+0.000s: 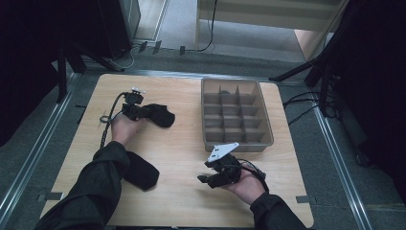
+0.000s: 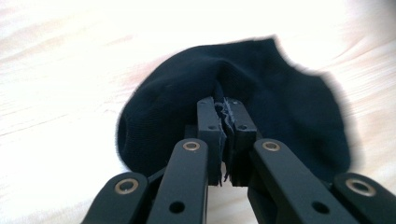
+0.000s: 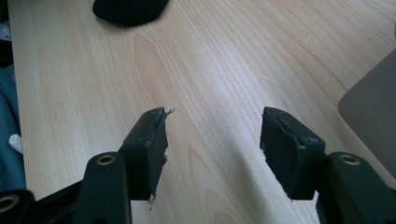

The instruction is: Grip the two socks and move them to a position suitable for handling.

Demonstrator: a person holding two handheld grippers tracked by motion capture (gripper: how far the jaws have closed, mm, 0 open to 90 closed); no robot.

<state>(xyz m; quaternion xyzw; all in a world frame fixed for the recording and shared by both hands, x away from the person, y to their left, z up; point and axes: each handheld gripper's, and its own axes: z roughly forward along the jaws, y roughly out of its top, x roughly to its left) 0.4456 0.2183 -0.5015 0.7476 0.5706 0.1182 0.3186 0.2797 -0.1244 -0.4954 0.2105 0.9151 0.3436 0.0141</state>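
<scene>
A black sock [image 1: 162, 115] lies on the wooden table [image 1: 182, 143] at the left. My left gripper [image 1: 139, 111] is shut on its near edge. In the left gripper view the two jaws meet with a fold of the sock [image 2: 280, 93] pinched between the pads, at the left gripper [image 2: 225, 109]. A second black sock [image 1: 142, 175] lies beside the person's left forearm. Near the table's front, my right gripper [image 1: 207, 179] stands open. In the right gripper view the right gripper [image 3: 217, 140] has only bare wood between its fingers, and a sock [image 3: 128, 9] lies far off.
A grey tray [image 1: 238, 143] divided into several compartments stands at the back right of the table; its corner [image 3: 373, 107] lies just right of my right gripper. Cables trail from both grippers. Dark stands and floor rails ring the table.
</scene>
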